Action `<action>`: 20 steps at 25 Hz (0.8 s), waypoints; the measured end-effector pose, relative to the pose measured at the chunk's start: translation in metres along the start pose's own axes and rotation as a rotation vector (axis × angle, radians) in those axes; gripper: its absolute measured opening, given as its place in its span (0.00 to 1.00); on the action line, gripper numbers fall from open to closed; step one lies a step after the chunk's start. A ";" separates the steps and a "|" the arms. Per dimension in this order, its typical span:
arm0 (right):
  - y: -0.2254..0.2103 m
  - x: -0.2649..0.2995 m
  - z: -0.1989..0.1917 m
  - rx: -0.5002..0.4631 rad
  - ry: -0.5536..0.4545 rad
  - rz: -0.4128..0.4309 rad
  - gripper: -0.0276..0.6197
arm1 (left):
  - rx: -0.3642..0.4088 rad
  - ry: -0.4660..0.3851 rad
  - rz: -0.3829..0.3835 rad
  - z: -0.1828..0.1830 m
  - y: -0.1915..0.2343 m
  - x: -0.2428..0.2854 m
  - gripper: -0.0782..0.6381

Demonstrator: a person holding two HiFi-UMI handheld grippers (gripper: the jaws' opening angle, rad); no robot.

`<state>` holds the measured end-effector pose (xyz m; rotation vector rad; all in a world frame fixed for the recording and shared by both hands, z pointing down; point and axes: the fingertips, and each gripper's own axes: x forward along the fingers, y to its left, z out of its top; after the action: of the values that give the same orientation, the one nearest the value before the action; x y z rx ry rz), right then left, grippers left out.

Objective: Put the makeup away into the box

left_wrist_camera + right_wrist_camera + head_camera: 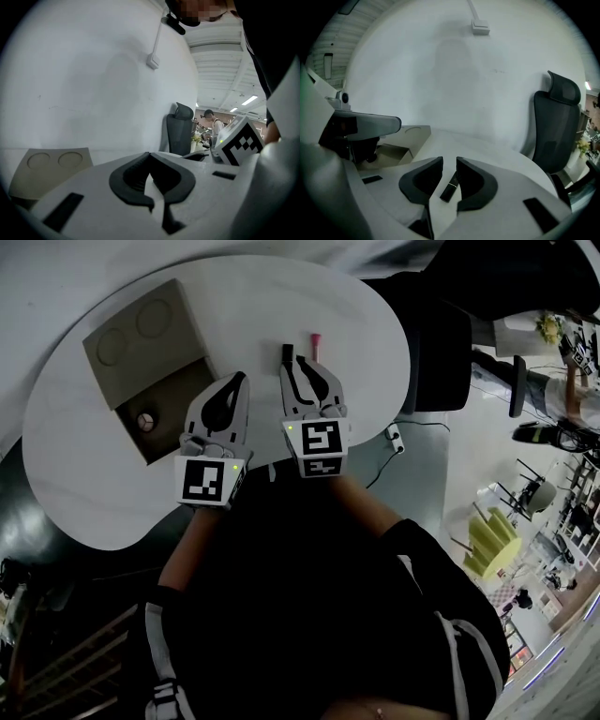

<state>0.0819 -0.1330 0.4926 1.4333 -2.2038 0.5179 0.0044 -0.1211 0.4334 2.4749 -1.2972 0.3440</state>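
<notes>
right claw (449,163) released, black tube (449,187) on table (361,329) just ahead of its gap | left claw (150,157) clenched, empty | tube likely light, stiff, slick; pinch mid-body

- The black tube (448,189) lies on the table (487,150) between the parted jaws of the right gripper (449,161). In the head view those jaw tips cover its near end.
- The box (396,151), left of the right gripper, is partly hidden behind the left gripper (240,381).
- In the left gripper view only the box's lid shows, its lower edge covered by that gripper's body.
- A small round thing (145,421) in the box, left of the left gripper, is too small to tell.
- A pink thing (316,341) just beyond the right gripper's tips is also too small.
- Both hands are hidden under the grippers.
</notes>
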 end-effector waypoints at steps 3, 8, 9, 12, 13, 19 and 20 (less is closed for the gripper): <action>-0.002 0.009 -0.015 0.005 0.043 -0.006 0.23 | -0.012 0.023 0.001 -0.008 0.002 0.004 0.12; -0.003 0.024 -0.040 0.003 0.131 -0.004 0.28 | -0.026 0.026 -0.002 -0.015 0.006 0.011 0.12; -0.003 0.026 -0.044 0.005 0.146 -0.004 0.28 | -0.028 0.026 -0.001 -0.017 0.008 0.011 0.12; -0.003 0.032 -0.054 0.008 0.187 -0.005 0.30 | -0.034 0.032 0.004 -0.020 0.011 0.012 0.12; -0.002 0.034 -0.057 0.005 0.197 -0.005 0.30 | -0.036 0.035 0.005 -0.021 0.012 0.011 0.12; -0.002 0.039 -0.072 -0.023 0.266 -0.027 0.30 | -0.045 0.031 0.016 -0.020 0.017 0.010 0.12; -0.002 0.040 -0.074 -0.026 0.277 -0.033 0.30 | -0.045 0.031 0.017 -0.020 0.018 0.010 0.12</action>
<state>0.0821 -0.1241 0.5761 1.2965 -1.9581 0.6331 -0.0058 -0.1303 0.4582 2.4137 -1.2998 0.3520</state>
